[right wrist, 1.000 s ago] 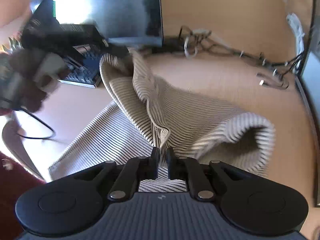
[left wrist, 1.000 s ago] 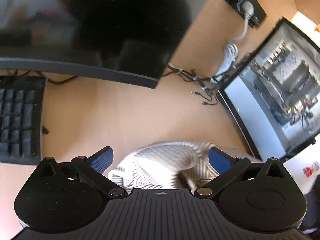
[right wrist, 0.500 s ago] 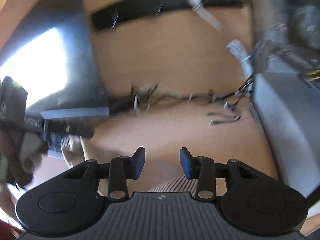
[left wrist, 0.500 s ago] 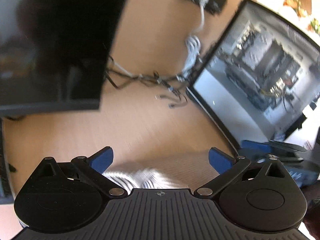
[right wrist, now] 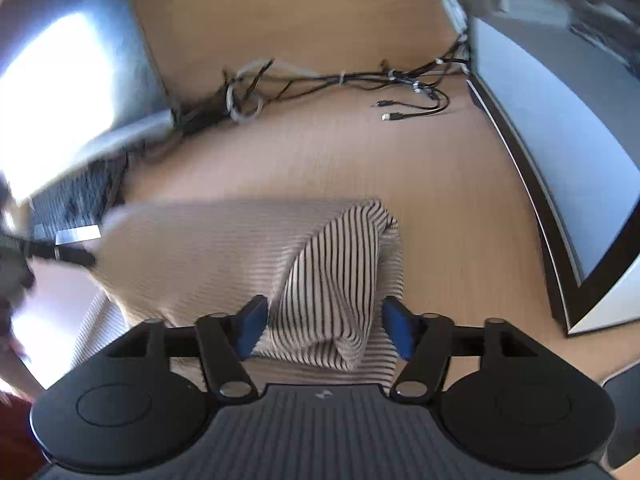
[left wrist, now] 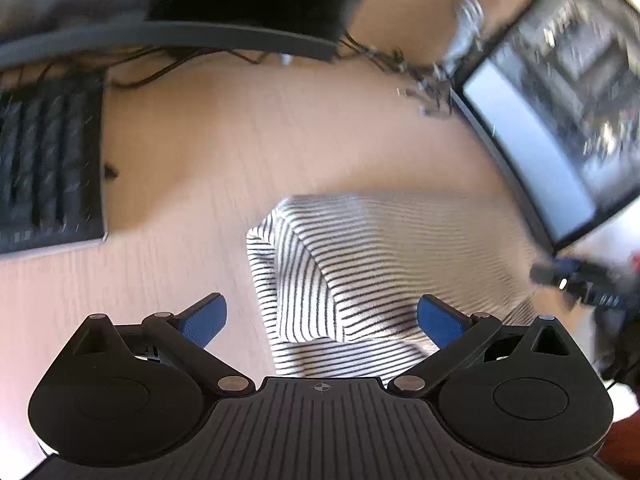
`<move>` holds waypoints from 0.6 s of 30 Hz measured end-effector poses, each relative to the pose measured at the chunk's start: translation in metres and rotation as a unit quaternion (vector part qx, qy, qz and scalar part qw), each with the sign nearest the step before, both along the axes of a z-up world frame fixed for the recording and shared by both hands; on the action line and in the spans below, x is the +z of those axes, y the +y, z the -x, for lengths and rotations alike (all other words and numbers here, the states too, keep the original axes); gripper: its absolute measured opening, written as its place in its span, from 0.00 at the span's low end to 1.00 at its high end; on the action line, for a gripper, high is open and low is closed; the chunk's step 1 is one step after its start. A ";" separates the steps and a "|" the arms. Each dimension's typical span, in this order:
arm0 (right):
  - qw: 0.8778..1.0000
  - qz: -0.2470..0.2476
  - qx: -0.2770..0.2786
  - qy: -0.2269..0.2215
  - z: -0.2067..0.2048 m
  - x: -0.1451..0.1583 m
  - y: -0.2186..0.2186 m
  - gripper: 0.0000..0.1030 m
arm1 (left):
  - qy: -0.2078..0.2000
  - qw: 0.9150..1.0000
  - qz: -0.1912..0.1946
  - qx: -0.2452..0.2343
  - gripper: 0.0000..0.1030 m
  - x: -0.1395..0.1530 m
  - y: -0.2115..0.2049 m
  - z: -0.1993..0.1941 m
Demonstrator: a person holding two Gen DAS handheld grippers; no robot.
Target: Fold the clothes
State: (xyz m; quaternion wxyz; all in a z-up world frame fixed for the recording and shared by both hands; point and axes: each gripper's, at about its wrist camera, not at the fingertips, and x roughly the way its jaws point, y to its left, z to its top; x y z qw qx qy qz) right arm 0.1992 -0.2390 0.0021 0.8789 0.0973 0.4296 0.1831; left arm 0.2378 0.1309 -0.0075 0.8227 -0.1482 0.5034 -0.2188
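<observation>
A white garment with thin black stripes (left wrist: 360, 264) lies folded over on the wooden desk (left wrist: 240, 140). It also shows in the right wrist view (right wrist: 280, 256). My left gripper (left wrist: 322, 318) is open, just above the garment's near left part, holding nothing. My right gripper (right wrist: 324, 326) is open with its blue-padded fingers either side of a raised fold at the garment's right end, not closed on it. The right gripper shows blurred at the right of the left wrist view (left wrist: 576, 276).
A black keyboard (left wrist: 44, 160) lies at the left. A dark monitor (left wrist: 200, 8) stands behind it. A second monitor (left wrist: 560, 112) stands at the right, also in the right wrist view (right wrist: 560, 140). Loose cables (right wrist: 340, 84) lie along the desk's back.
My right gripper let go of the garment and opened. The garment dropped from a raised bunch to a flatter fold. Both grippers swung up and then back down over it.
</observation>
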 end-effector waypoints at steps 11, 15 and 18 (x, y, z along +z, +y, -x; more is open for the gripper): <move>0.999 -0.009 0.013 0.032 -0.027 -0.019 0.028 0.81 | 0.034 0.998 0.052 0.003 1.00 -0.012 -0.034 -0.018; 0.998 0.040 0.029 0.036 -0.029 -0.016 0.037 0.77 | 0.057 0.996 0.061 0.023 1.00 -0.017 -0.033 -0.022; 0.999 0.040 0.019 0.027 -0.024 -0.006 0.027 0.75 | 0.056 0.996 0.061 0.044 1.00 -0.013 -0.024 -0.018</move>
